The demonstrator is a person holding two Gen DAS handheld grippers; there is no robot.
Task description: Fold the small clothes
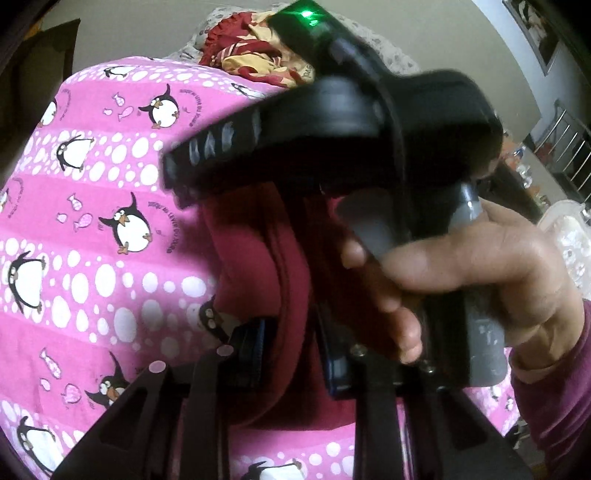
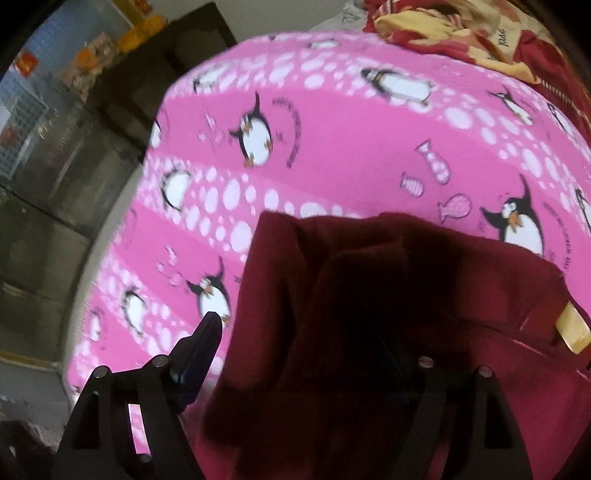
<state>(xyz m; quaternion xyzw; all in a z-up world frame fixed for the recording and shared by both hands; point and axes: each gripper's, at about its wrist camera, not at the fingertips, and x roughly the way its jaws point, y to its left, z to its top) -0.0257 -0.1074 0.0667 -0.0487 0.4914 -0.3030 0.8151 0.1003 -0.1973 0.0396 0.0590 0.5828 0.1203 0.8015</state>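
Observation:
A maroon garment (image 1: 255,254) lies bunched on the pink penguin bedsheet (image 1: 92,206). My left gripper (image 1: 293,358) is shut on a fold of it, with the cloth pinched between the blue pads (image 1: 255,350). A hand (image 1: 461,266) holds the black body of the right tool just above and in front of it. In the right wrist view the garment (image 2: 388,314) fills the lower middle and shows a tan label (image 2: 572,328). My right gripper (image 2: 310,332) stands open. Its left finger (image 2: 207,332) is clear of the cloth edge, and the cloth drapes over and hides the right finger.
A red and yellow blanket (image 1: 251,55) is heaped at the far end of the bed (image 2: 461,33). The bed's left edge drops off toward dark furniture (image 2: 166,66) and a grey floor (image 2: 44,221). A sleeve (image 1: 554,398) enters at the lower right.

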